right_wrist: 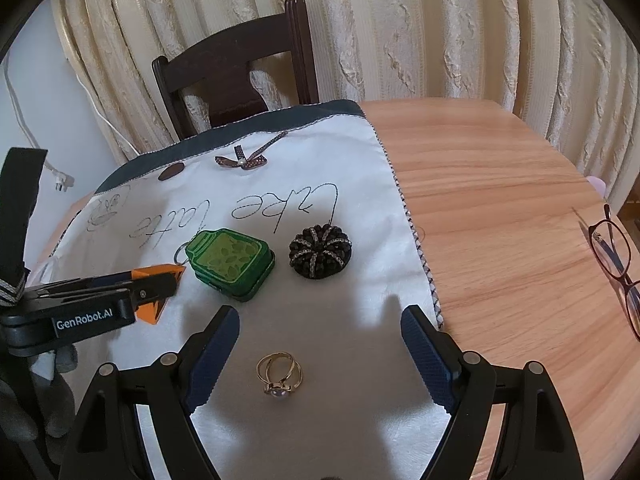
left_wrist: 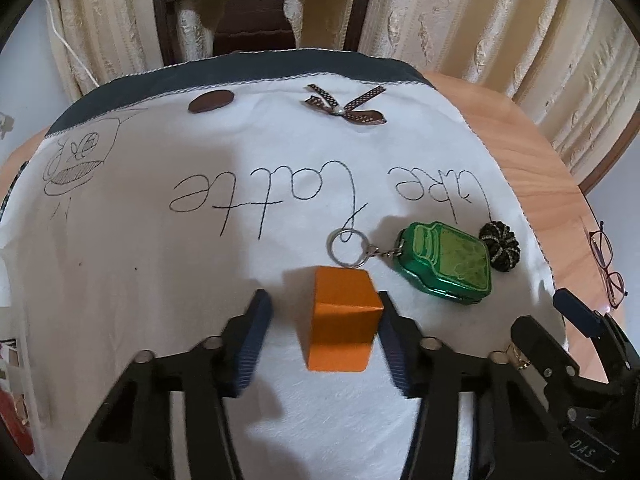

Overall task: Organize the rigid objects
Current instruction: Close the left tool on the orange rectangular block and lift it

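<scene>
My left gripper (left_wrist: 324, 336) is spread wide around the orange block (left_wrist: 340, 318), a smooth matte cuboid with crisp edges; the ribbed blue pad at three o'clock touches its side, the one at nine o'clock stands clear. The block sits on a soft white cloth (left_wrist: 160, 280) stitched with looping black script. At two o'clock from it lies a glossy green jar-shaped tin (left_wrist: 446, 262) on a metal keyring, a beaded black disc (left_wrist: 499, 246) just beside that. My right gripper (right_wrist: 320, 354) hangs released, low over the cloth, its textured pads flanking thin gold rings (right_wrist: 279, 374). Glasses (right_wrist: 616, 264) rest on the wood-grain table (right_wrist: 500, 200) at three o'clock.
</scene>
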Demonstrator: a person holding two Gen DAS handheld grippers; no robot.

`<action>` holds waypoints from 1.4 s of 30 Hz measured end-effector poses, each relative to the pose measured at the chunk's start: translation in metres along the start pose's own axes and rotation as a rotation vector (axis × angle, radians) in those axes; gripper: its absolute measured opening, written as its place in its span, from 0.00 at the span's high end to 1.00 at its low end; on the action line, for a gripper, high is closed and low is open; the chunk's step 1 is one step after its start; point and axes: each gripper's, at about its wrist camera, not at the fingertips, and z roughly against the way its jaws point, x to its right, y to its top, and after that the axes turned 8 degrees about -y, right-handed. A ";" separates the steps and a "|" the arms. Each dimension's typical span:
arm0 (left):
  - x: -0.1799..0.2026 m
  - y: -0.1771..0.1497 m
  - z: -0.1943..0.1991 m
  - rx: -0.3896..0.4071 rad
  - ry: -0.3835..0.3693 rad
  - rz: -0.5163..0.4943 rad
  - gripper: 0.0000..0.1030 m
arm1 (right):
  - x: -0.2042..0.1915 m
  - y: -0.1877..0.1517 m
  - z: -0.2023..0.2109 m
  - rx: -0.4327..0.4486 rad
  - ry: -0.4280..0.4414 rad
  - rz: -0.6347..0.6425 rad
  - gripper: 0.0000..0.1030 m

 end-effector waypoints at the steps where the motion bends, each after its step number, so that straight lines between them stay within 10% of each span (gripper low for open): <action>1: 0.000 0.000 0.001 0.001 -0.027 0.003 0.64 | 0.000 0.000 0.000 0.000 0.000 0.001 0.16; 42: -0.050 -0.016 0.064 0.181 0.035 0.088 0.69 | -0.081 0.040 -0.039 -0.077 0.028 0.102 0.13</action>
